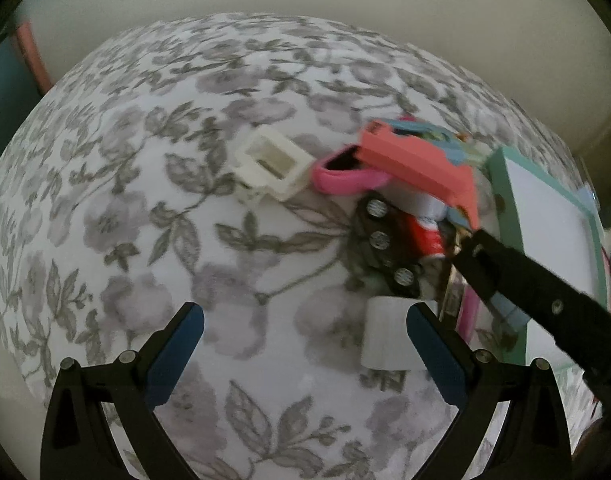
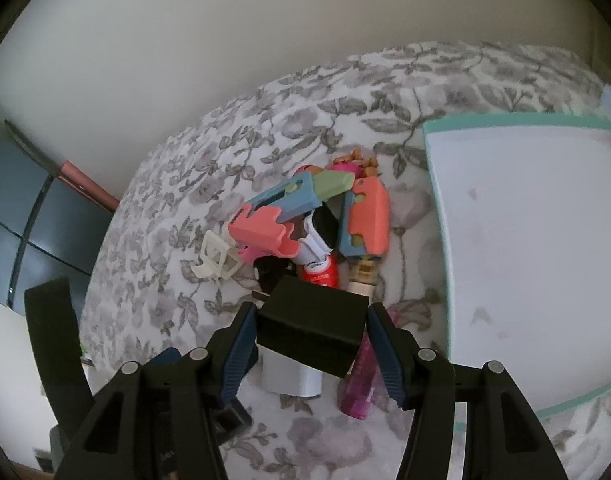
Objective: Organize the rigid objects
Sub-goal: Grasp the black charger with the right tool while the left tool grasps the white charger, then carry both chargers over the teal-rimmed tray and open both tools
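The right gripper (image 2: 311, 340) pinches a matte black rectangular block (image 2: 311, 330) between its blue-padded fingers, held above a white rounded box (image 2: 291, 380) and a translucent pink lighter (image 2: 359, 384) on the grey floral bedspread (image 2: 209, 184). The left gripper (image 1: 305, 354) is spread wide with nothing between its fingers, over the same cloth. Beyond the block lies a heap of coral, blue and green plastic toy pieces (image 2: 301, 208), beside a white tray with a mint-green rim (image 2: 435, 184).

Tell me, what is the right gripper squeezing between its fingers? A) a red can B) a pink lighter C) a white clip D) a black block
D: in the right wrist view the right gripper has its blue pads against both sides of a black block, while the red can and the pink lighter lie on the flowered cloth.
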Demonstrator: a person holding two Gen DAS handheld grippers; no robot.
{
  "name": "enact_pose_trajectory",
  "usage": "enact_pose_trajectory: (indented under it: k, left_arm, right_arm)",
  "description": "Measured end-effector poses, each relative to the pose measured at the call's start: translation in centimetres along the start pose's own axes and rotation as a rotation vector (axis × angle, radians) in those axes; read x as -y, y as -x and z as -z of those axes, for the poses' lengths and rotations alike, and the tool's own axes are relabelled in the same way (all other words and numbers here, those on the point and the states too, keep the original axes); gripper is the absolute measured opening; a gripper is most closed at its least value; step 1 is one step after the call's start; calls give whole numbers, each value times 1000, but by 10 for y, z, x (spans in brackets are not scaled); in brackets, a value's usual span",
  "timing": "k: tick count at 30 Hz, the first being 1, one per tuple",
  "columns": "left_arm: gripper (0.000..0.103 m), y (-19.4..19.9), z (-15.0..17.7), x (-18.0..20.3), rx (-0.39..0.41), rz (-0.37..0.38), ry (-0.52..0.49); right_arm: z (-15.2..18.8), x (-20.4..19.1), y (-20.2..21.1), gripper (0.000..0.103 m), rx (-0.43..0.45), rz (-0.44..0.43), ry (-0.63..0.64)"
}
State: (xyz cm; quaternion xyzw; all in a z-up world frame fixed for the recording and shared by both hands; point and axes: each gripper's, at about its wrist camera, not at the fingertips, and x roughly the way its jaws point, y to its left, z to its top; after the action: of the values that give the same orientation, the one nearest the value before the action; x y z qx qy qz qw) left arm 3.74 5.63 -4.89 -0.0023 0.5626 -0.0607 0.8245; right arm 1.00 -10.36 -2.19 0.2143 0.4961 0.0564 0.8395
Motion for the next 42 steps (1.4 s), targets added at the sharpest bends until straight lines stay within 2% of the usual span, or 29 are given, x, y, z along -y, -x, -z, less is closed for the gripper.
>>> enact_pose_trajectory:
  k: [8,17,22,24,35,42]
  left_arm:
    - [95,-9,8,30,-31,-6,-133]
    - [77,-14,10,48,-28,14,-199]
    - [49,-17,10,52,-36,21,-217]
    - [47,-24,13,53,-63,22,-228]
    - [44,-14,17,46,-44,30,-226]
    - [44,11,-6,42,1,31,-196]
  right_arm:
    - [-2,9,15,59,27,13,-8]
    - [-3,22,19,59,31,19,-52]
    - [-3,28,21,59,33,17,-77]
    - [-3,29,21,59,34,26,-74]
    - [-2,32,18,59,25,31,-80]
    - [-6,33,30,59,68,4,-89]
